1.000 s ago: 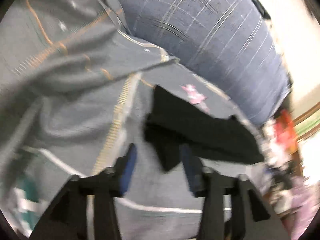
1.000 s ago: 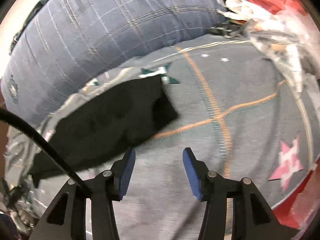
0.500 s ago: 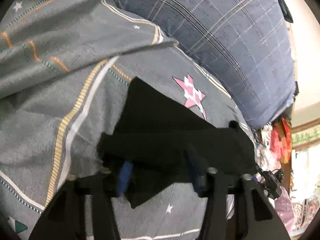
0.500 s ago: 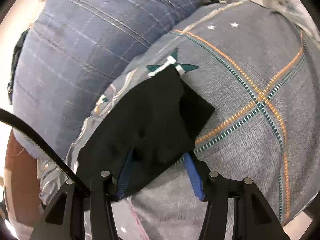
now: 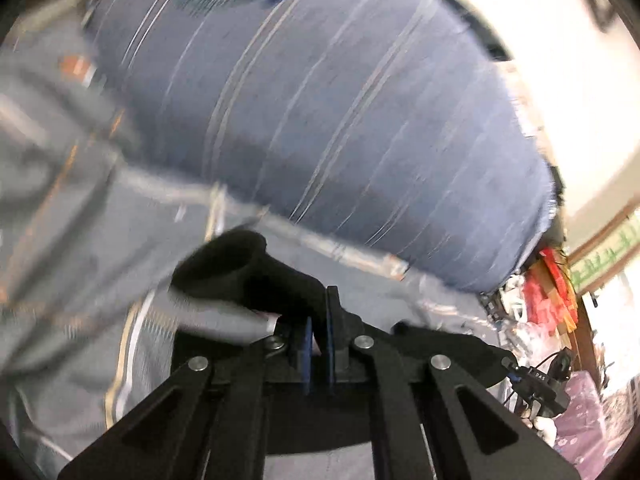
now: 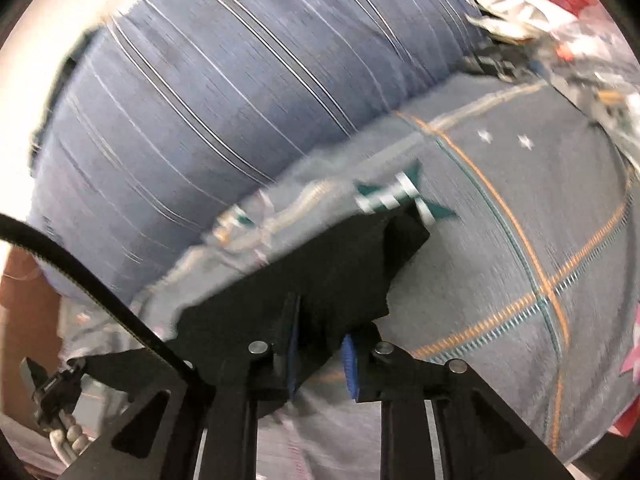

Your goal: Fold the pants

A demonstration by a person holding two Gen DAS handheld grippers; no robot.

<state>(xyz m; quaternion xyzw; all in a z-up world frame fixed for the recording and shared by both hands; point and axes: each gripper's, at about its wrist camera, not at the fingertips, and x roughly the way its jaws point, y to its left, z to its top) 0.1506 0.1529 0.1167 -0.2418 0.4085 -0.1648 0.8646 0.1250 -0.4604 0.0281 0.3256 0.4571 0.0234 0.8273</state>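
Note:
The black pants (image 5: 240,268) are lifted off the grey patterned bedspread (image 5: 80,240), and both views are motion-blurred. My left gripper (image 5: 318,320) is shut on one end of the pants, with a rolled fold bulging up to its left. In the right wrist view the pants (image 6: 344,272) stretch taut to the left. My right gripper (image 6: 320,344) is shut on their near edge, with cloth between its blue pads (image 6: 349,356).
A large blue plaid bolster (image 5: 340,120) lies across the back of the bed, also in the right wrist view (image 6: 224,92). Red and white clutter (image 5: 548,300) sits at the bed's right end, and in the right wrist view clutter (image 6: 540,4) is at top right.
Both grippers closed from open around the pants to shut on them. The pants, flat on the bedspread before, are now lifted and pulled taut between the grippers.

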